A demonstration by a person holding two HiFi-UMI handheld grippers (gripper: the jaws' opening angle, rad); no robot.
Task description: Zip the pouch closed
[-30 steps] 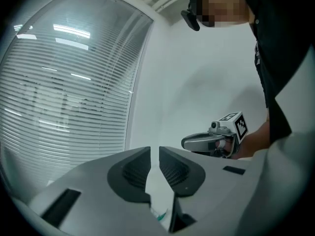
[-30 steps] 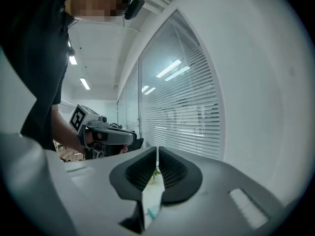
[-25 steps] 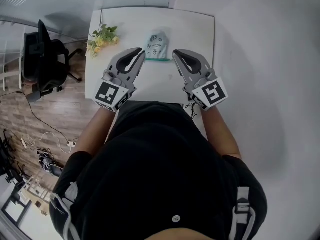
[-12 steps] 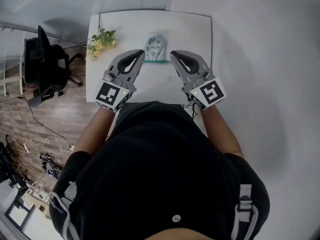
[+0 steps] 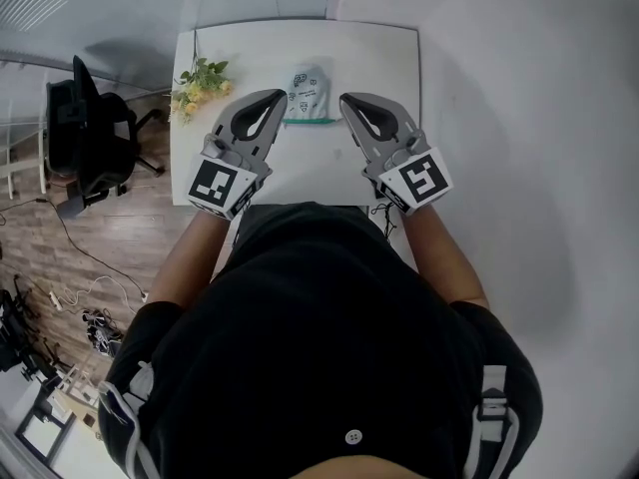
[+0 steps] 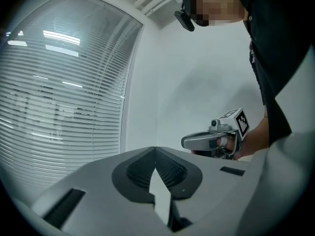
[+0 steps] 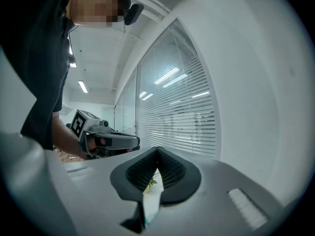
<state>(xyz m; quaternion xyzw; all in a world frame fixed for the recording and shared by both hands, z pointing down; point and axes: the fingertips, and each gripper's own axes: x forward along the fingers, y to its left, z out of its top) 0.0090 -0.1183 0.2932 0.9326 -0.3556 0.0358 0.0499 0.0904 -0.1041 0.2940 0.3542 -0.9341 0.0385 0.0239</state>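
1. As the head view shows it, far left: black office chair on wood floor, w/ cables trailing nearer the person.
2. Yellow flowers lie at the left edge of the white tabletop.
3. Left gripper is held over the tabletop, tip angled inward twd the pouch. Its jaws are fully together w/ nothing btwn them. The left gripper view shows the pads meeting, w/ only window blinds & wall beyond.
4. Pouch is pale, printed & flat on the tabletop, btwn the two tips & a bit beyond them. Its teal zip edge faces the person. The left tip is just beside its near-left corner; can't tell if they touch.
5. Right gripper also angles inward. Its tip is near the pouch's right side but apart from it. Jaws pressed together too, empty.
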